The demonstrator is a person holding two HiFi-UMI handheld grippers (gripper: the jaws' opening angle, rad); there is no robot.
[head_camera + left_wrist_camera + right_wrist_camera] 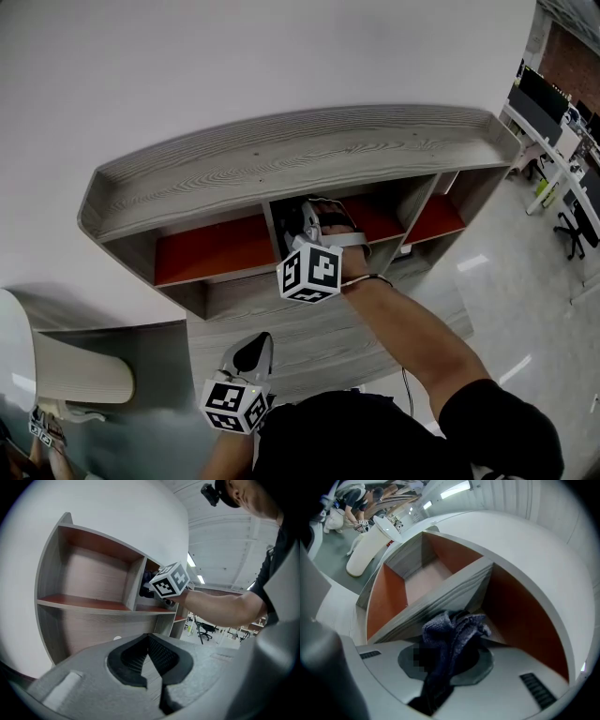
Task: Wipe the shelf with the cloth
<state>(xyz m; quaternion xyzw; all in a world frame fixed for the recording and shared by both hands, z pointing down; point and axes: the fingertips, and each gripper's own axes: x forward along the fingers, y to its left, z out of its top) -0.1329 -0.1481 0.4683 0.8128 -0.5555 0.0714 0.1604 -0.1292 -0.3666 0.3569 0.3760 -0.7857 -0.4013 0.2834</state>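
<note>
**Cloth brought into the middle compartment of the shelf**

The right hand-held gripper (451, 656) was closed on a dark blue cloth (452, 632), which bunched out past its jaws; in the head view this gripper reached into the middle compartment (375, 217) of the grey wooden shelf (244, 300), close to the upright partition (440, 599) at that compartment's left. The left hand-held gripper (149, 658) hung low in front of the shelf, its jaws together and nothing between them. I judged that the wiping step was in hand; whether the cloth already pressed on a surface, I could not tell. The next move probably called for laying the cloth flat on the orange inner board (525, 616) and drawing it sideways, away from the partition. Room was narrow; the partition stood just beside the cloth, and the top board (309, 141) was close above; towards the right the compartment looked open, and its front side was free for coming out.
</note>
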